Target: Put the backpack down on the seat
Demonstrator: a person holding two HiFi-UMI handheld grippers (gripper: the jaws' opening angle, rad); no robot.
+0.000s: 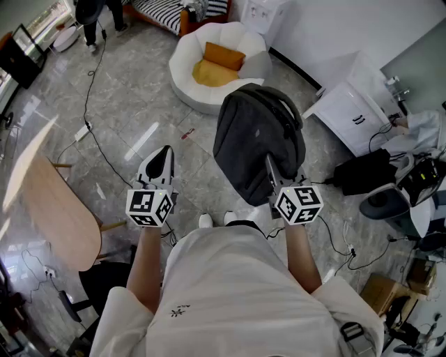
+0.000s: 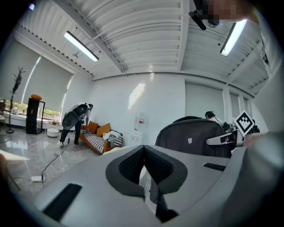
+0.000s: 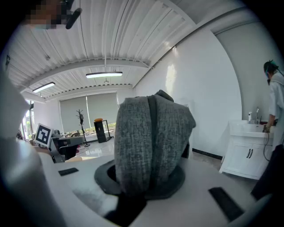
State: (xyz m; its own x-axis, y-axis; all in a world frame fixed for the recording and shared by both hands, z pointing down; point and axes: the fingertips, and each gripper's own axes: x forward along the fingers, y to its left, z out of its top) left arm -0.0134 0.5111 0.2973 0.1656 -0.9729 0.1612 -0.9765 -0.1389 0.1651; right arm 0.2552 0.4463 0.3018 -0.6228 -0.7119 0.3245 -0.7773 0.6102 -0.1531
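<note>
A dark grey backpack [image 1: 256,136] hangs above the marble floor in front of me. My right gripper [image 1: 272,169] is shut on it at its near side. In the right gripper view the grey fabric [image 3: 151,142] fills the space between the jaws of the right gripper [image 3: 148,170]. The seat [image 1: 187,77], a white round lounge chair with orange cushions [image 1: 217,64], stands on the floor beyond the bag. My left gripper [image 1: 161,156] is held to the left of the bag, apart from it. The left gripper [image 2: 144,149] is shut with nothing in it, and the backpack [image 2: 191,137] shows to its right.
A light wooden table [image 1: 49,202] stands at my left. At the right stand a white cabinet [image 1: 348,110], black bags [image 1: 362,172] and a cardboard box [image 1: 385,293]. Cables [image 1: 94,136] run over the floor. A person [image 1: 90,15] bends near a striped sofa [image 1: 167,15] at the back.
</note>
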